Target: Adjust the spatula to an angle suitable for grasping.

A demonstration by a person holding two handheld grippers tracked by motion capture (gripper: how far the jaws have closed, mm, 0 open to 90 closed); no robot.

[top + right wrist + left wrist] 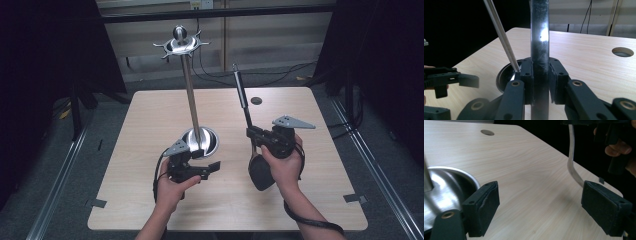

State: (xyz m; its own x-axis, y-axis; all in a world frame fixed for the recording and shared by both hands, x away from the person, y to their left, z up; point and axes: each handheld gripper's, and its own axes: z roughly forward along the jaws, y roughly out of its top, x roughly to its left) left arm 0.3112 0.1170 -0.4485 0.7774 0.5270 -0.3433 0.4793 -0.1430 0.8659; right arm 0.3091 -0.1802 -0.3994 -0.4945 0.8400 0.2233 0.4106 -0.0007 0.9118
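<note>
High view: the right gripper (253,133) is clamped on the utensil (241,92), whose handle points to 12 o'clock. The rack (192,100) stands at its 9 o'clock, with the hooks (181,45) far higher.

Left gripper view: the left gripper (540,207) has its fingers apart and empty, with the rack's base (454,173) at 9 o'clock.

Right gripper view: the pads (526,75) squeeze the upright handle (539,30), and the rack's pole (499,30) is at 11 o'clock.

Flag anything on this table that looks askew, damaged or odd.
Nothing stands out. The metal stand sits flat on its round base, and the right claw grips the long utensil squarely. No damage visible.
</note>
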